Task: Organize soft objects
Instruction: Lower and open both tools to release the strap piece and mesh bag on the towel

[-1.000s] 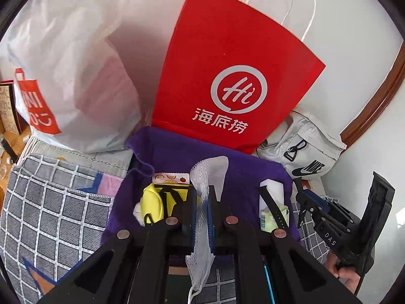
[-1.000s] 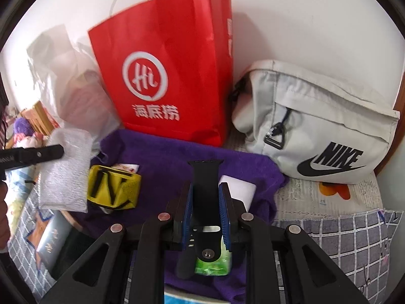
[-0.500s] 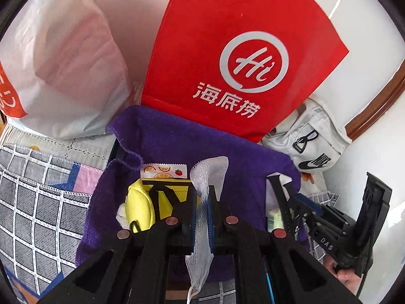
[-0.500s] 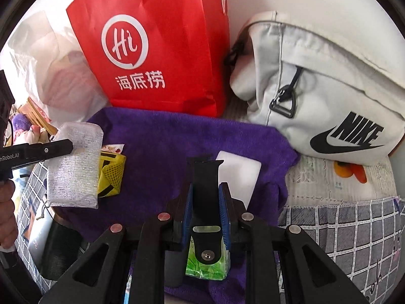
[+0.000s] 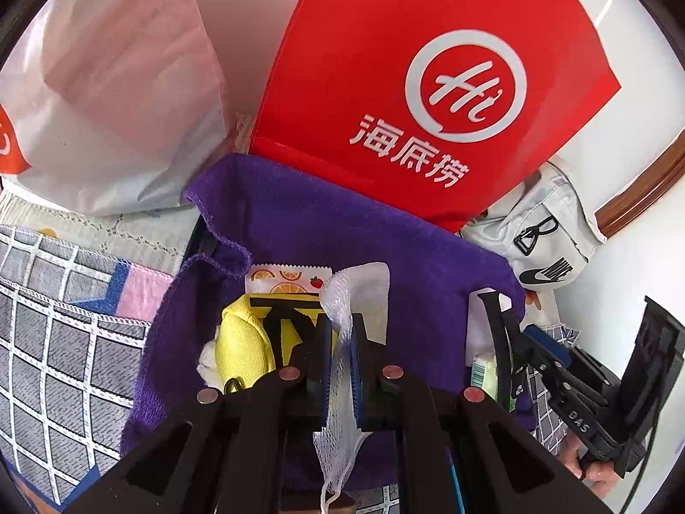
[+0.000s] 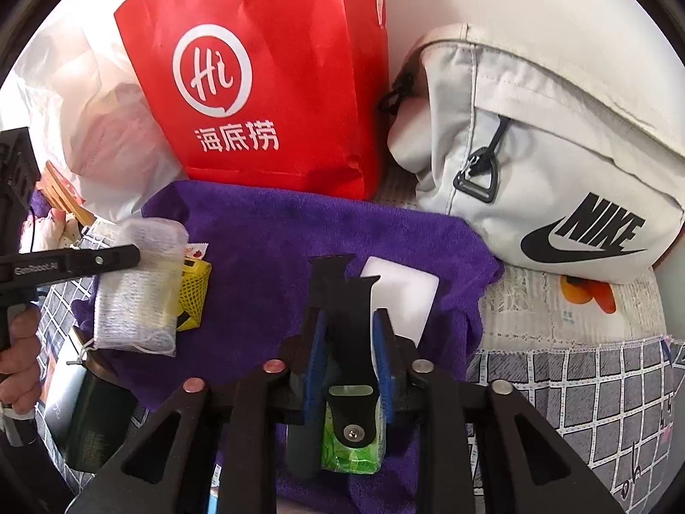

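Note:
A purple towel (image 5: 299, 231) (image 6: 265, 248) lies spread in front of a red paper bag (image 5: 428, 85). My left gripper (image 5: 340, 330) hangs low over it, pads still on a white mesh pouch (image 5: 359, 287) (image 6: 137, 287), its jaws just starting to open. Beside the pouch lie a yellow pouch (image 5: 239, 347) and a fruit-print sachet (image 5: 287, 276). My right gripper (image 6: 349, 321) is opening; a black watch strap (image 6: 342, 300) stands loose between its pads. The strap's lower end rests on a green tissue pack (image 6: 351, 449), next to a white block (image 6: 402, 295).
A pale Nike bag (image 6: 556, 171) sits right of the red bag, and a white plastic bag (image 5: 107, 85) sits to its left. Checked grey cloth (image 6: 578, 394) covers the surface around the towel. A dark box (image 6: 94, 411) lies at the towel's left corner.
Both grippers have sunk toward the towel, the left one carrying the mesh pouch down. The right gripper's pads now stand a little wider around the watch strap.

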The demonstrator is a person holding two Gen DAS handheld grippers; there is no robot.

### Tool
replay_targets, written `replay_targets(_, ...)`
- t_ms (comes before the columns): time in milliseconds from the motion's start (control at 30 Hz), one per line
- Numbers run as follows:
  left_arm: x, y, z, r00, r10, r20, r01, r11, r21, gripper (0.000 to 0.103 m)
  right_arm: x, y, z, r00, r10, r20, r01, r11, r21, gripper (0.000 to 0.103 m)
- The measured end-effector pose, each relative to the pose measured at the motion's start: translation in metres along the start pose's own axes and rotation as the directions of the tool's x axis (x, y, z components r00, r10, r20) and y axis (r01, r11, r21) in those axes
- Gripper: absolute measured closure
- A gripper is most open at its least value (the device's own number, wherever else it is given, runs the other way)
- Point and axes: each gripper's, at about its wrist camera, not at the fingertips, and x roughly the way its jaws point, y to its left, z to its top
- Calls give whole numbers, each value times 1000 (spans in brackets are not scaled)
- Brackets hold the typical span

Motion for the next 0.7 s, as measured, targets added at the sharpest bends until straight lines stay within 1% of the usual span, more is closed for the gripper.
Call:
replay_targets(33, 2, 0, 0, 1000, 6, -7, -6, 1000, 0, 91, -2, 0, 1, 1000, -1, 7, 1, 1000, 1, 68)
replay_targets(67, 5, 0, 0, 1000, 23, -19, -23, 1000, -3, 86, -3, 0, 1, 1000, -1, 13, 1, 1000, 1, 66)
replay_targets(133, 8, 0, -1, 999, 39, -26, -39, 999, 1, 86, -6, 0, 2, 1000, -1, 20, 1, 1000, 3, 65)
replay_targets(233, 8, -1, -1, 998, 43, -35, -43, 999, 5, 84, -9, 0, 3, 1000, 4, 25, -5, 1000, 10, 65)
replay_targets(300, 6, -3, 0, 998, 66, -19, -66, 998, 13, 77, -12, 1, 4, 999, 4, 36, -5, 1000, 9, 64)
replay_targets(367, 0, -4, 1, 995, 98, 19, -98, 995, 20, 73, -16, 4, 4, 999, 3, 43, -3, 1000, 6, 62)
replay_targets(433, -6, -4, 3, 994, 99, 51, -100, 995, 16, 67, -20, 7, 4, 999, 1, 53, -1, 1000, 3, 61)
replay_targets(467, -9, -5, 4, 993, 99, 61, -100, 995, 16, 60, -22, 9, 4, 998, 0, 57, 0, 1000, 0, 59)
replay_targets(500, -12, -6, 5, 991, 104, 78, -106, 994, 18, 54, -25, 10, 3, 998, 0, 62, 0, 1000, -2, 59)
replay_targets(600, -20, -8, 5, 985, 127, 115, -131, 991, 33, 54, -35, 15, 1, 997, 10, 82, -9, 1000, -7, 58)
replay_targets(700, -25, -11, 4, 986, 119, 115, -124, 991, 40, 54, -47, 18, -2, 995, 19, 101, -19, 1000, -6, 58)
